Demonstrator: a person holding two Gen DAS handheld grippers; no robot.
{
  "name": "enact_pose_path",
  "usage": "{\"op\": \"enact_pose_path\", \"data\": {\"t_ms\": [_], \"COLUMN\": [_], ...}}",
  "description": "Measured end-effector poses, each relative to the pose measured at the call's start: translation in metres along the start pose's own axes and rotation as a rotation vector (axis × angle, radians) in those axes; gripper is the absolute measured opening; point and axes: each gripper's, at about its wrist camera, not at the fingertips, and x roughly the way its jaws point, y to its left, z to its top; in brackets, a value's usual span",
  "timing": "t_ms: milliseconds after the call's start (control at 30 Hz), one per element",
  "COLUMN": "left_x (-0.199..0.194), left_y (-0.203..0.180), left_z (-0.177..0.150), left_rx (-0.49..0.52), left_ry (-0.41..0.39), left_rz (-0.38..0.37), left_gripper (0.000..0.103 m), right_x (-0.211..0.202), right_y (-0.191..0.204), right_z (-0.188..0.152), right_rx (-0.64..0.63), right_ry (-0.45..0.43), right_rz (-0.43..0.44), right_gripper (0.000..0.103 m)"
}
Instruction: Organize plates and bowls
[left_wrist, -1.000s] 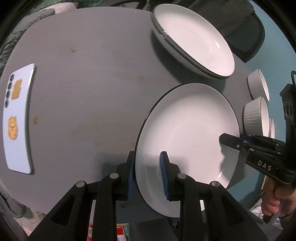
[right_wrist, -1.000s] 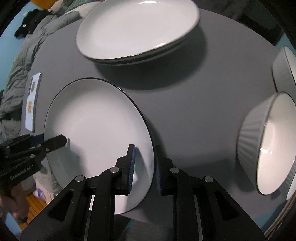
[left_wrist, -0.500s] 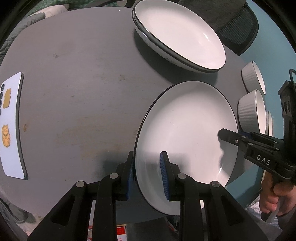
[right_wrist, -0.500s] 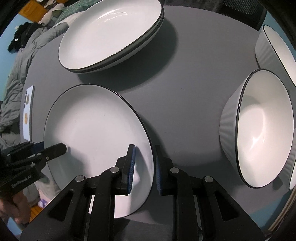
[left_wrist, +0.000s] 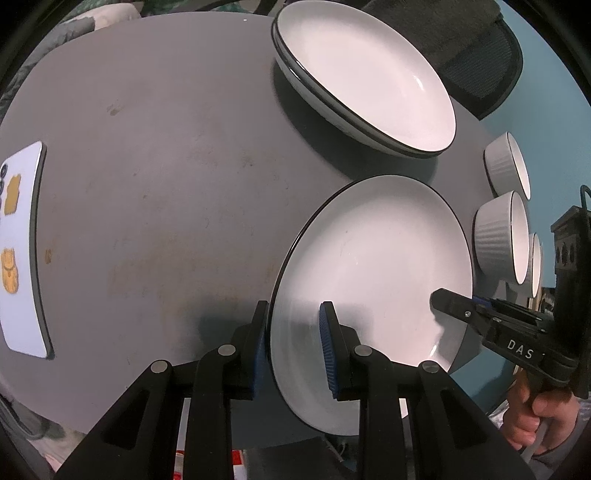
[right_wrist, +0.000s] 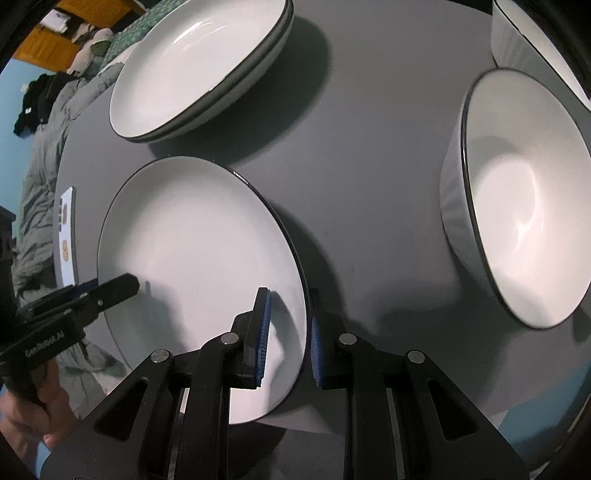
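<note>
Left wrist view shows a grey table (left_wrist: 166, 155) with a phone (left_wrist: 22, 254) lying flat at its left edge, well apart from the dishes. A stack of plates (left_wrist: 365, 74) sits toward the far side, and a dark chair (left_wrist: 476, 62) stands beyond it. Three ribbed bowls (left_wrist: 498, 236) line the right edge, all empty as far as their insides show.

Nearer, a single white plate (left_wrist: 373, 273) with a dark rim is held at both sides. The left gripper (left_wrist: 293, 350) has its blue pads closed on the plate's near rim, one pad above and one below. The right gripper (right_wrist: 288, 336) clamps the opposite rim the same way. The held plate is empty and just short of the stack. In the right wrist view, the closest bowl (right_wrist: 517, 236) sits just to the right of the plate, not touching.
</note>
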Motion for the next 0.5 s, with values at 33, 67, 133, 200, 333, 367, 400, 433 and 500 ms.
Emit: {"op": "enact_pose_path", "data": {"t_ms": [33,67,133,200,333,367,400,433,500], "left_x": [0.000,0.001,0.002,0.003,0.004,0.004,0.004,0.004,0.004], "left_y": [-0.001,-0.001,-0.001,-0.003,-0.003,-0.002,-0.001,-0.001,0.000], "left_z": [0.001,0.001,0.002,0.002,0.004,0.004,0.005,0.005,0.006], "left_rx": [0.008,0.011,0.017,0.024,0.036,0.035,0.031,0.029,0.030], "left_ry": [0.003,0.005,0.013,0.019,0.023,0.023,0.024,0.026,0.031], "left_rz": [0.004,0.006,0.007,0.008,0.009,0.011,0.004,-0.001,-0.001], "left_gripper": [0.026,0.026,0.026,0.025,0.024,0.021,0.020,0.019,0.019], "right_x": [0.000,0.000,0.000,-0.002,-0.009,-0.009,-0.010,-0.011,-0.012], "right_y": [-0.005,-0.004,-0.005,-0.012,-0.019,-0.019,-0.019,-0.019,-0.017], "right_z": [-0.001,-0.001,-0.001,0.007,0.006,0.006,0.005,0.004,0.003], "right_rx": [0.004,0.007,0.010,0.009,0.012,0.011,0.009,0.005,-0.002], "right_ry": [0.001,0.002,-0.001,-0.002,-0.001,-0.001,-0.001,-0.001,0.002], "right_rz": [0.004,0.007,0.011,0.016,0.020,0.020,0.020,0.020,0.017], "right_gripper": [0.019,0.019,0.019,0.020,0.021,0.021,0.021,0.021,0.021]}}
